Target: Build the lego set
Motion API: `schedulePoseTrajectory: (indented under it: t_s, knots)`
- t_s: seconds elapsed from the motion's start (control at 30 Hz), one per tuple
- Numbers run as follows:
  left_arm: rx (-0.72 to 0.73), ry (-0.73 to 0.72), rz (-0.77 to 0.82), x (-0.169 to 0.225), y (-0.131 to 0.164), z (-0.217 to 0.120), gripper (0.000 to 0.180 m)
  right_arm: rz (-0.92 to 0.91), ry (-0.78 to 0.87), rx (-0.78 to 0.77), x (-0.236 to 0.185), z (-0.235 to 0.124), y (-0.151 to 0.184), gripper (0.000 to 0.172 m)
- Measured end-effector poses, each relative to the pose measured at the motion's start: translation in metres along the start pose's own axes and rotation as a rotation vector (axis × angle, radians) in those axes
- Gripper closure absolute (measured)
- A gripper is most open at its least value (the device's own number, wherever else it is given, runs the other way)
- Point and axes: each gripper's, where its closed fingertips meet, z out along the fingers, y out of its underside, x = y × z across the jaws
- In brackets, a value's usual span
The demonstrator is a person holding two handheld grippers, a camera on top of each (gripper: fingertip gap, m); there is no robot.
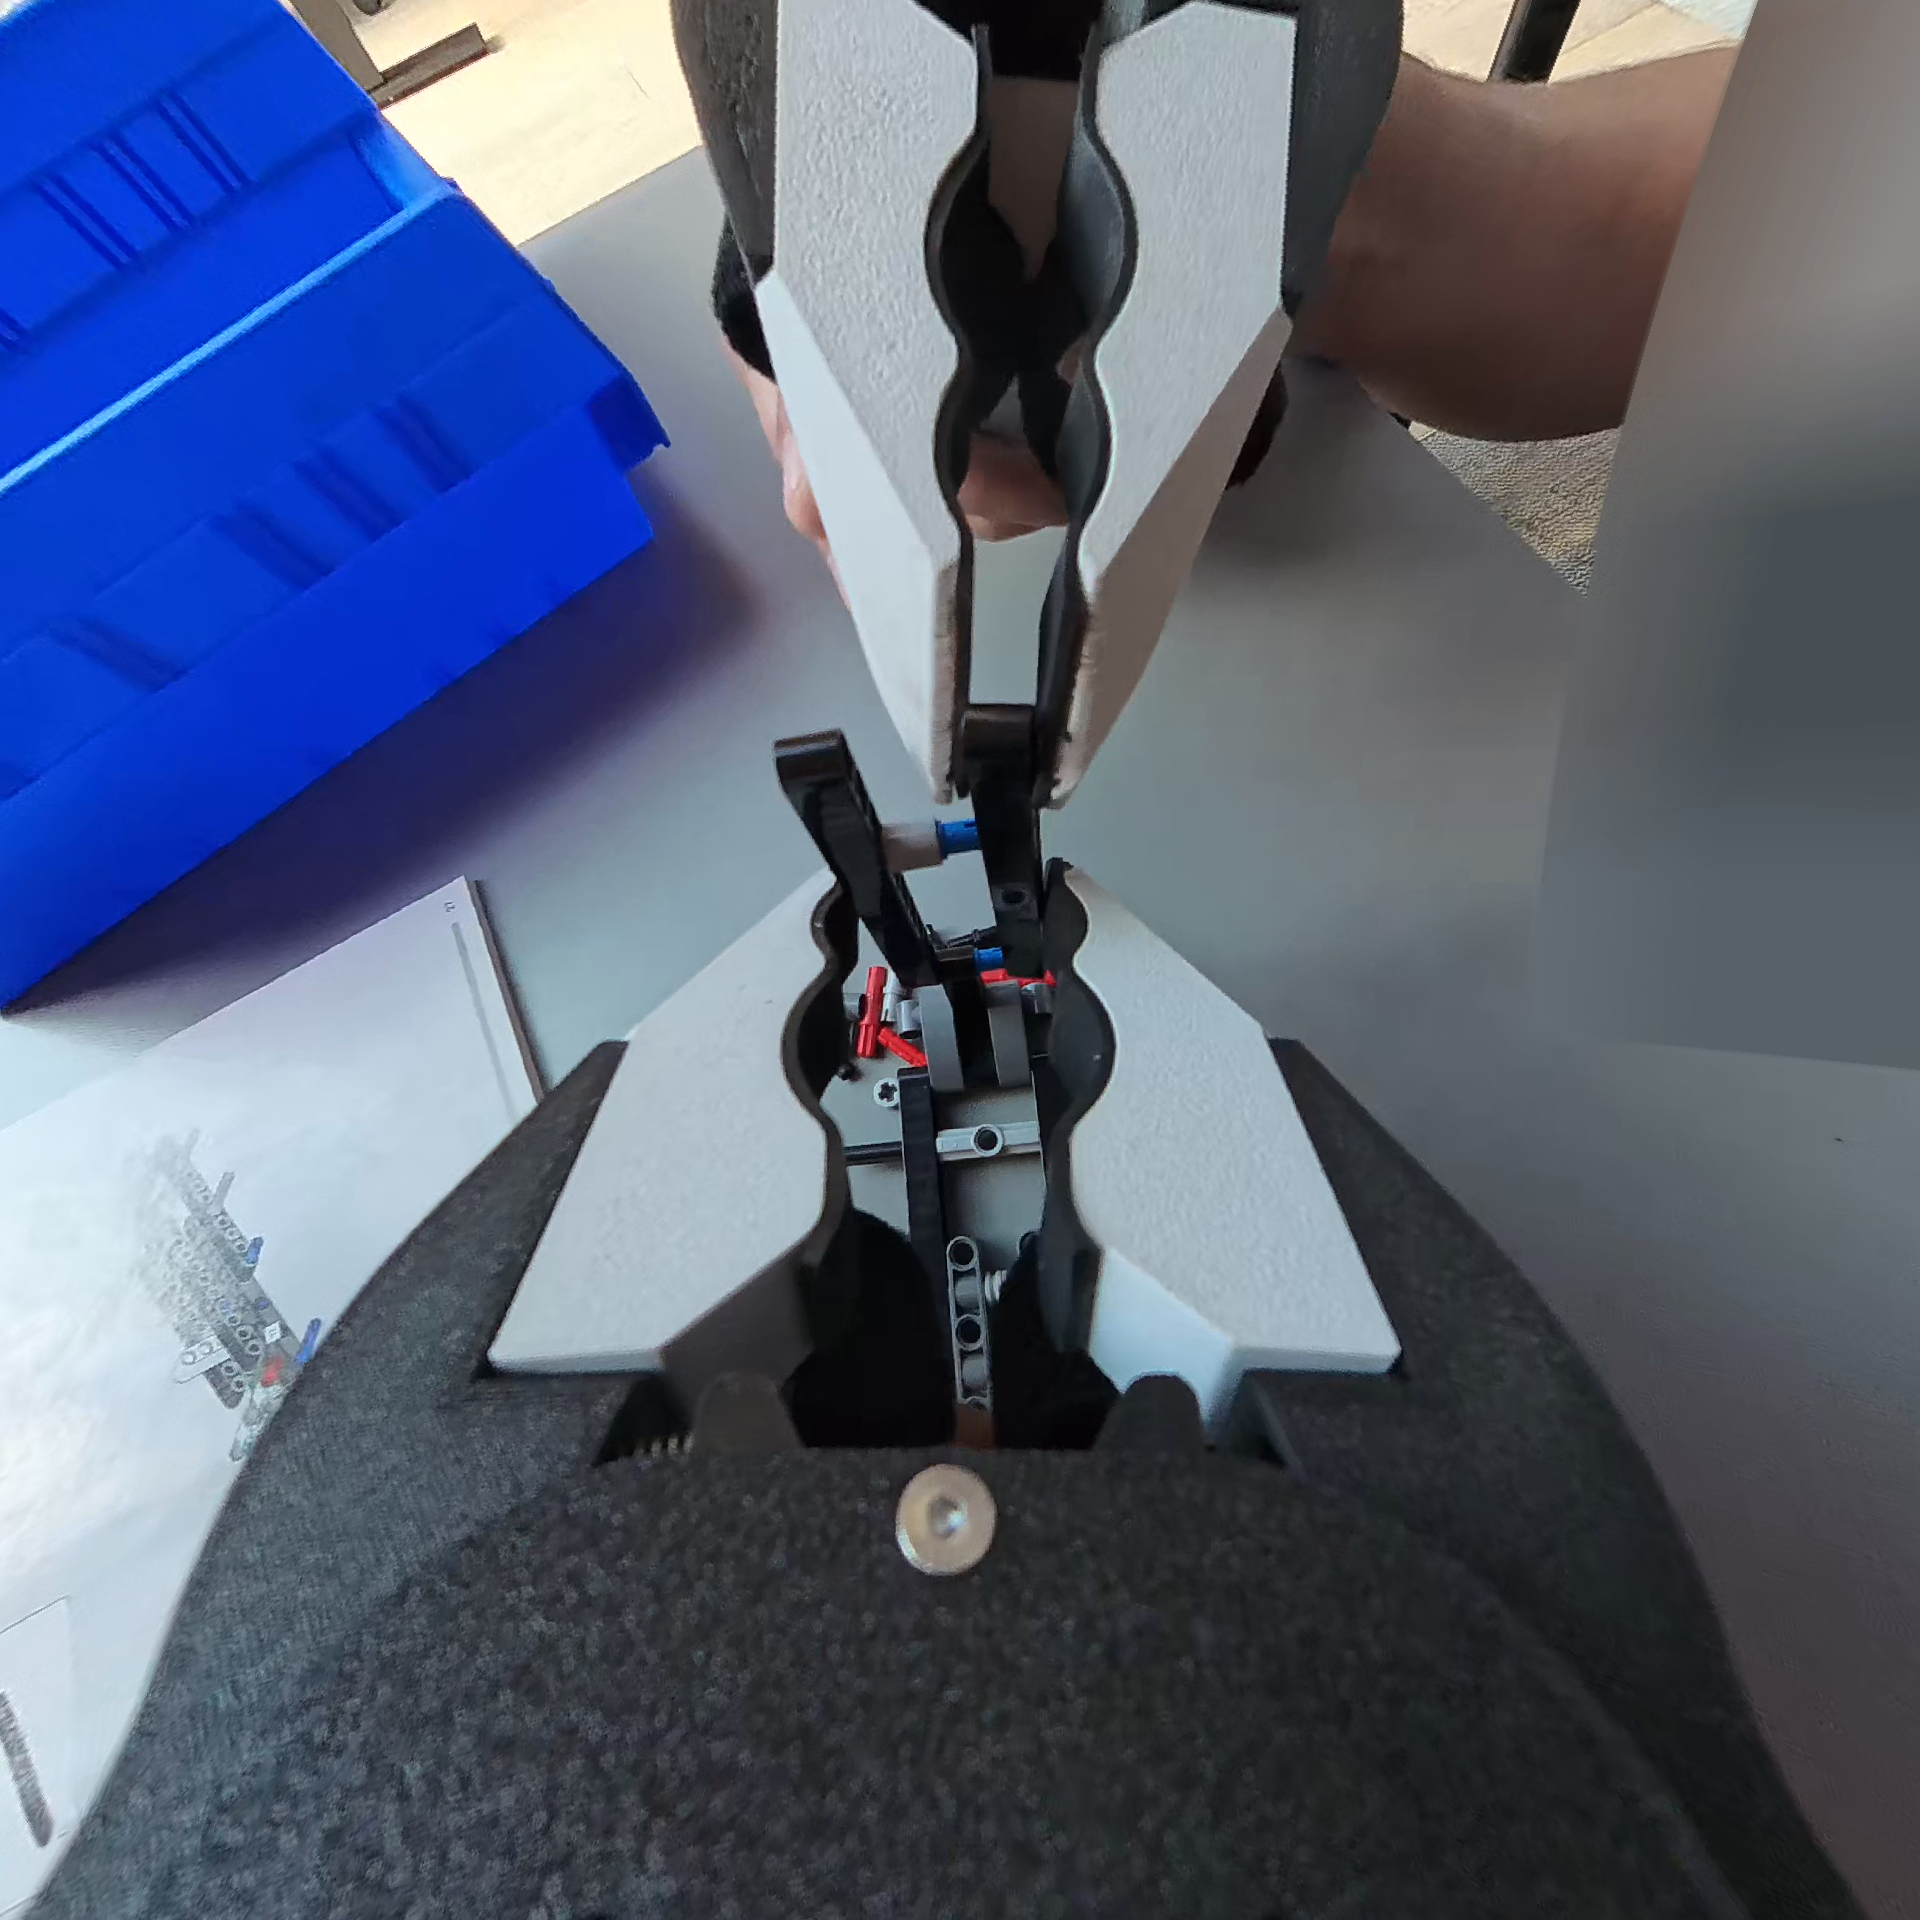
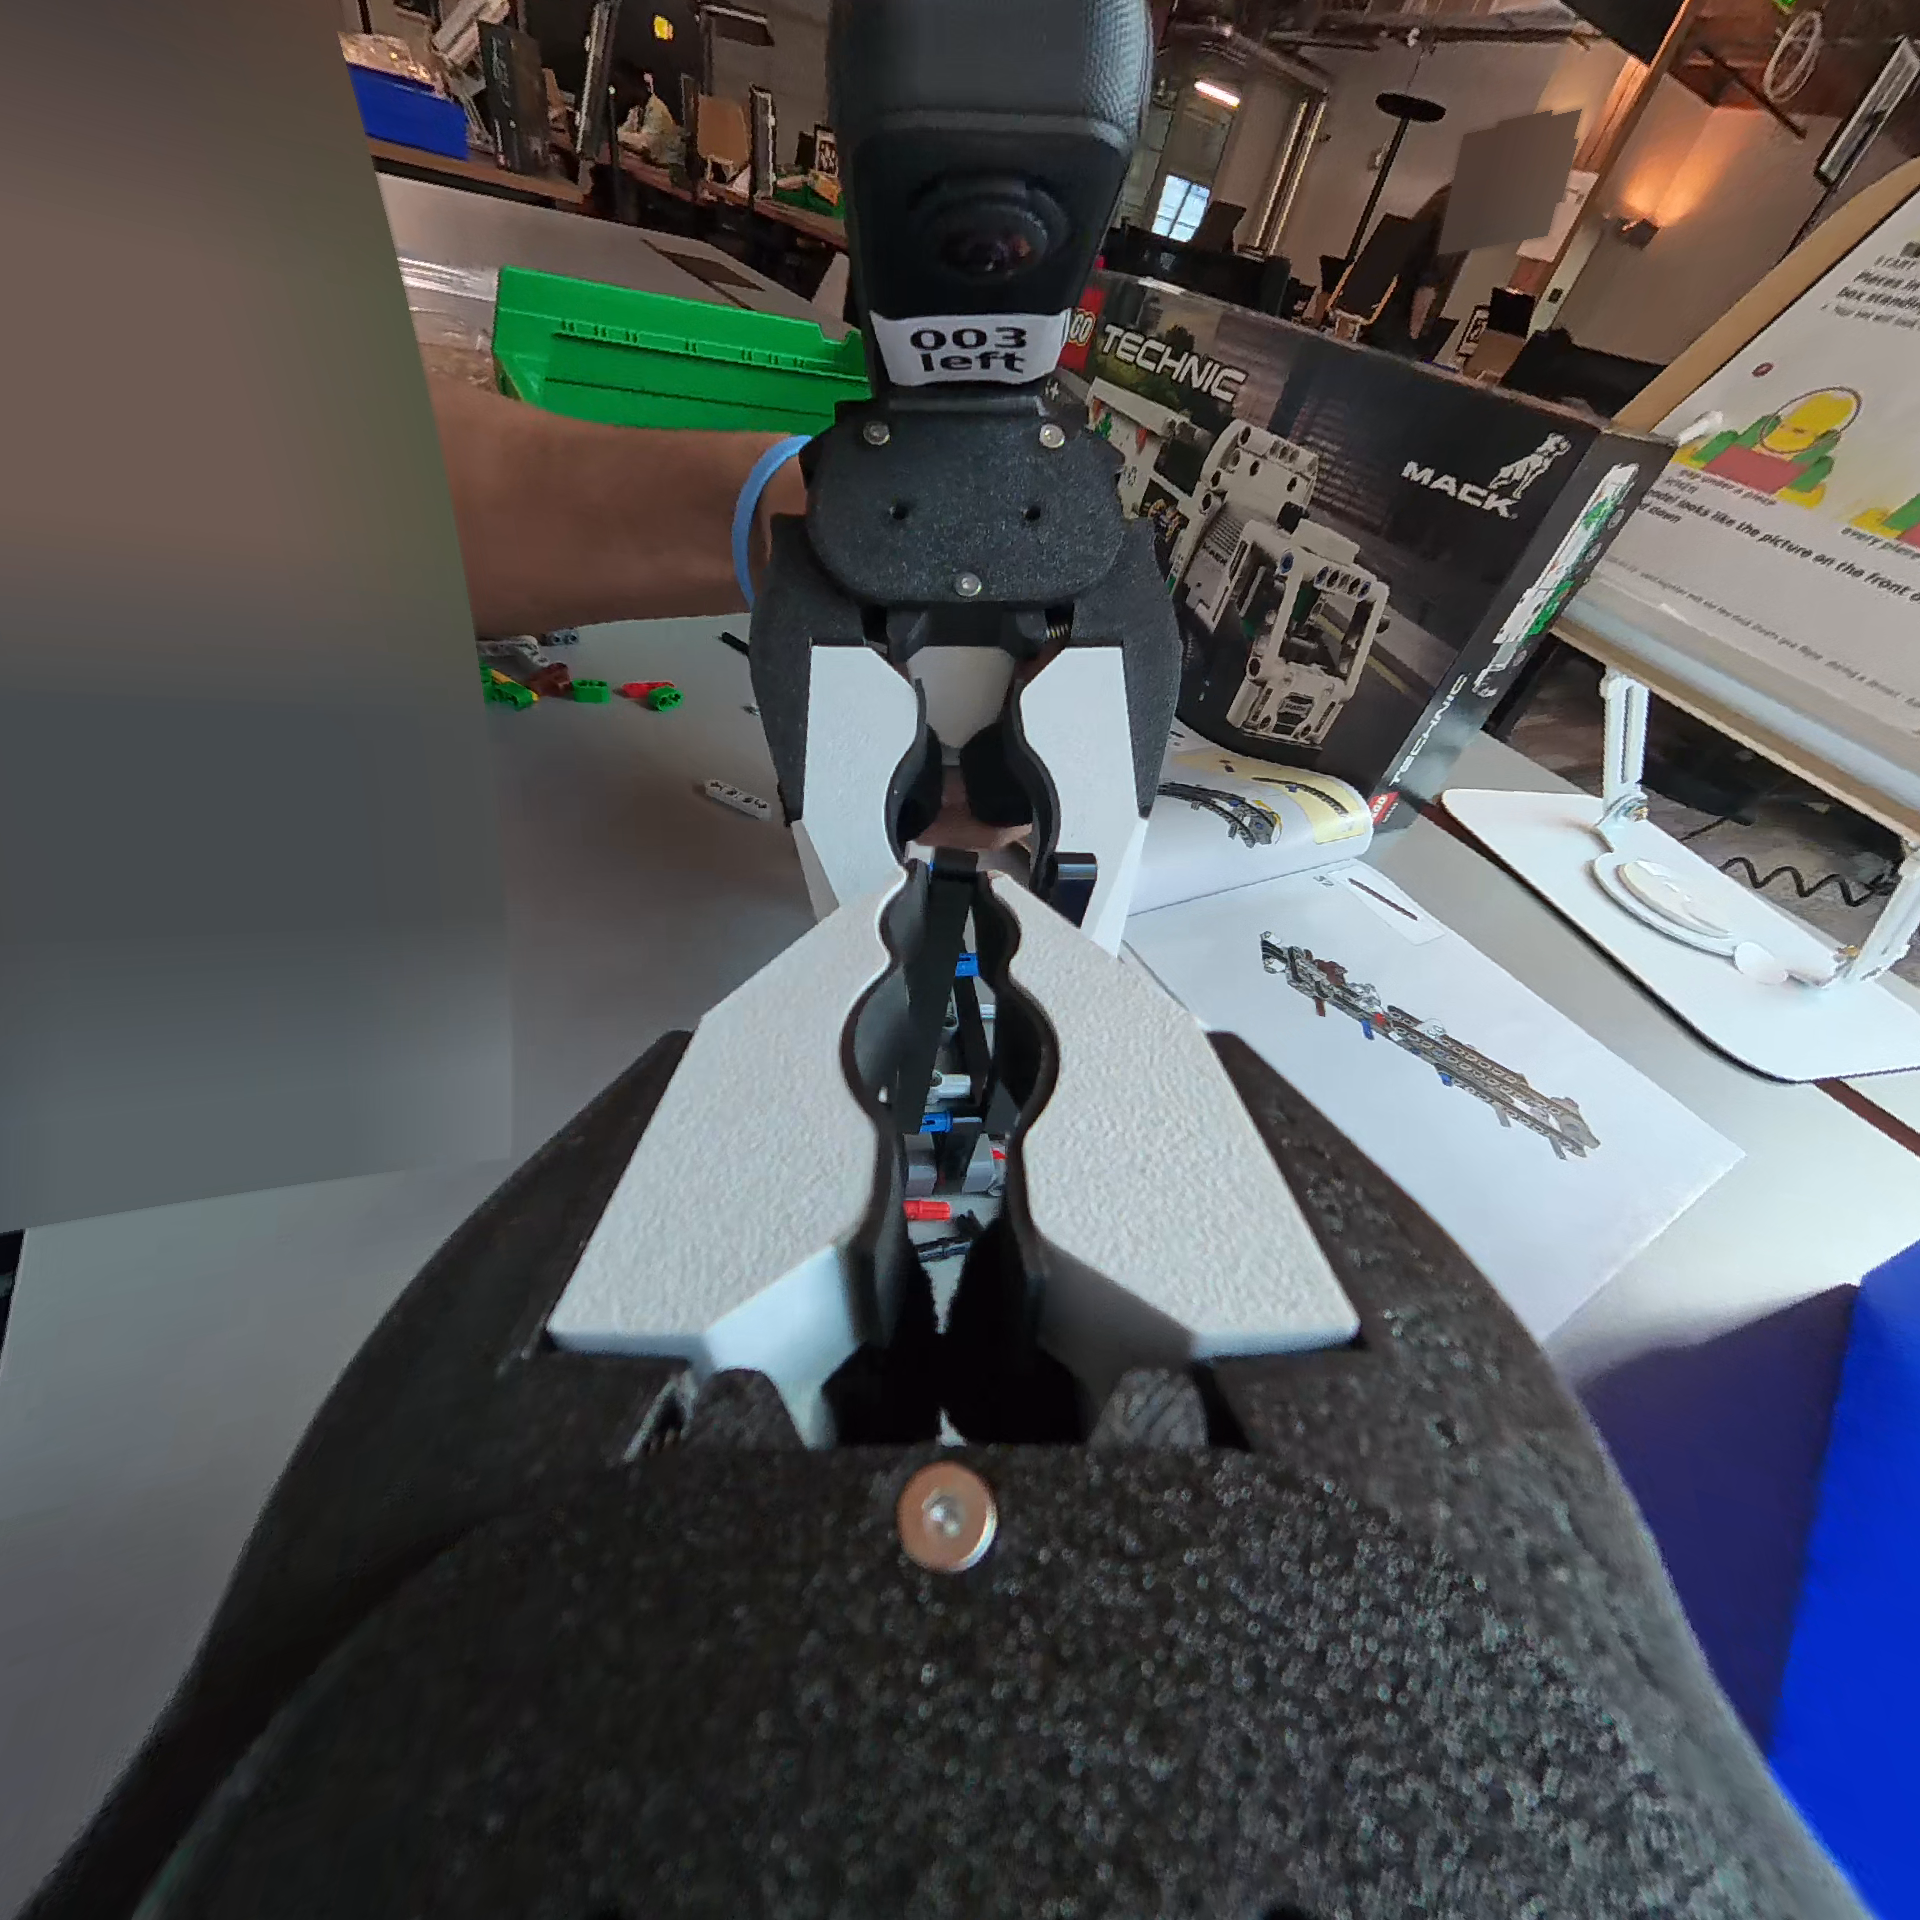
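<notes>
My right gripper point(image 1: 1003, 790) is nipped narrow on the top end of an upright black beam point(image 1: 1013, 842), both pads pressed on its sides. That beam belongs to a brick assembly point(image 1: 935, 1039) with a second, tilted black beam point(image 1: 831, 821); a blue pin point(image 1: 954, 831) in a pale bush spans the two. My left gripper point(image 1: 951, 904) stands half-wide around the assembly's lower part, and its pads seem to bear on both flanks, though shadow hides the left contact. A blue bin point(image 1: 260, 468) stands at the tabletop's point(image 1: 1351, 831) left edge, with an open instruction booklet point(image 1: 260, 1143) beside it.
</notes>
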Motion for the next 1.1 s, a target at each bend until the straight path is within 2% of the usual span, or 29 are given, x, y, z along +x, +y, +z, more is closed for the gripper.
schedulePoseTrajectory:
  t_s: [0.23,0.37,0.53,0.7,0.87,1.1]
  knots:
    - [0.012,0.013,-0.037,-0.002,0.001,-0.001,0.148,-0.031,0.045,0.026,0.004,-0.003,-0.001,0.16]
    - [0.01,0.014,-0.039,-0.002,0.001,-0.001,0.148,0.015,0.096,0.051,0.01,-0.011,0.001,0.14]
    - [0.003,0.015,-0.03,0.0,0.0,0.0,0.148,0.024,0.051,-0.005,0.004,0.001,0.012,0.122]
    - [-0.002,0.018,-0.009,0.002,0.0,-0.001,0.148,0.04,0.028,0.017,0.007,0.007,0.011,0.14]
    - [0.012,0.018,-0.022,0.001,0.0,0.0,0.147,0.087,-0.037,0.044,0.008,0.008,0.012,0.141]
    - [0.018,0.024,-0.039,0.003,-0.005,0.003,0.132,0.12,-0.036,0.065,0.014,0.004,0.013,0.146]
